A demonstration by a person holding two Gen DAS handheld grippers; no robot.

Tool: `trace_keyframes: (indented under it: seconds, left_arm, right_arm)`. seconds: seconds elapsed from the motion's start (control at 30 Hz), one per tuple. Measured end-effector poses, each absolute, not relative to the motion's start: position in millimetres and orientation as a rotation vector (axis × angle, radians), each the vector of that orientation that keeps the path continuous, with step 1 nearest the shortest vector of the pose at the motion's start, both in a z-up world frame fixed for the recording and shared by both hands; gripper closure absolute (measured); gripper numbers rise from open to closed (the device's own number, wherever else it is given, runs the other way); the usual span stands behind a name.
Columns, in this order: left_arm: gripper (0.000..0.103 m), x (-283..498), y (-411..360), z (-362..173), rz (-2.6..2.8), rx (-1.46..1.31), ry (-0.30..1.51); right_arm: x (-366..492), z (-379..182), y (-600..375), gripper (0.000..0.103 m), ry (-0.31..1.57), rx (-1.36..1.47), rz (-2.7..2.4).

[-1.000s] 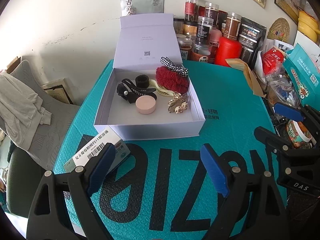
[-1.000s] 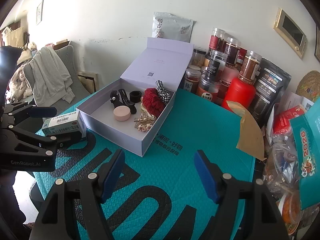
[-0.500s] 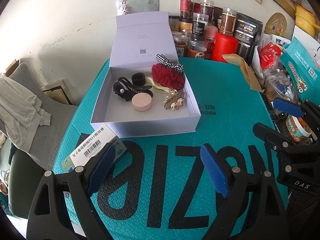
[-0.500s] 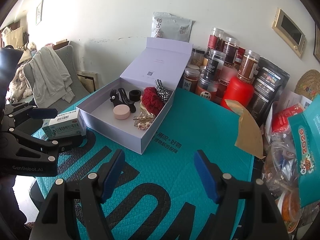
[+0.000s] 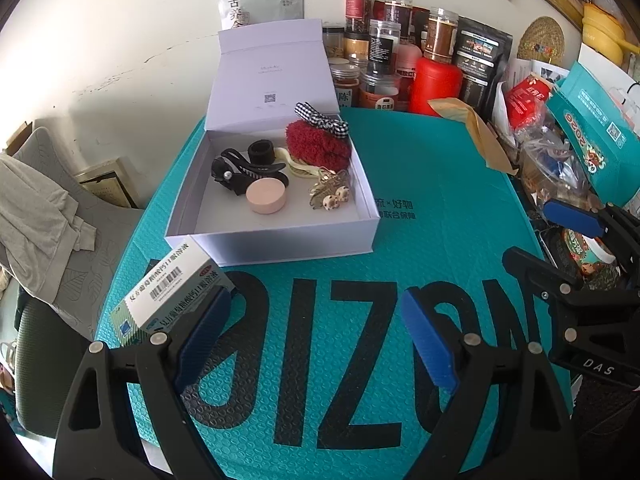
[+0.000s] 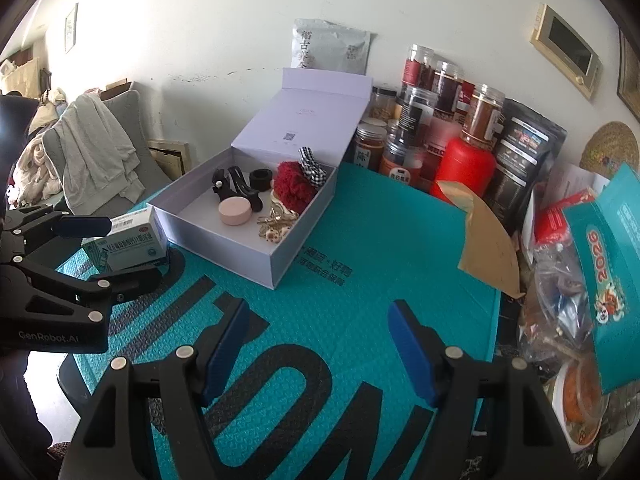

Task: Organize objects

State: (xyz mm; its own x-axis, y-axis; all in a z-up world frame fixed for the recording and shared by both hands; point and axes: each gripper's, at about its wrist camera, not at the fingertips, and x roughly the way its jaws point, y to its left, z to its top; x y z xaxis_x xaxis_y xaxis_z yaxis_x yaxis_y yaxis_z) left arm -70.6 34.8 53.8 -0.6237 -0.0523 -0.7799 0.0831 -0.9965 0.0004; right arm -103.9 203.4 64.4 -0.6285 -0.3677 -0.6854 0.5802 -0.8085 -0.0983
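An open lilac box (image 5: pixel 276 236) with its lid raised stands on the teal mat (image 5: pixel 440 208). Inside lie a black claw clip (image 5: pixel 240 172), a black hair tie (image 5: pixel 261 151), a pink round case (image 5: pixel 266 198), a red fluffy clip with a checked bow (image 5: pixel 318 146) and gold beaded clips (image 5: pixel 330 194). A white-and-green medicine box (image 5: pixel 168 288) lies in front of the lilac box's left corner, just outside my left gripper's left finger. My left gripper (image 5: pixel 316 336) hangs open over the mat with nothing between its fingers. My right gripper (image 6: pixel 320 350) is open and empty too, nearer the mat's right side.
Jars, a red canister (image 5: pixel 436 84) and dark pouches crowd the back by the wall. A brown paper bag (image 6: pixel 488 240), plastic bags and a teal carton (image 6: pixel 608 276) line the right edge. A chair with draped clothes (image 6: pixel 96 152) stands at the left.
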Motion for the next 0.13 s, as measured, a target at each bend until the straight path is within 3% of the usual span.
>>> trace_keyframes:
  seconds: [0.13]
  left_arm:
    - [0.017, -72, 44, 51, -2.785, 1.342, 0.04]
  right_arm:
    - [-106, 56, 218, 0.031, 0.401, 0.957, -2.418]
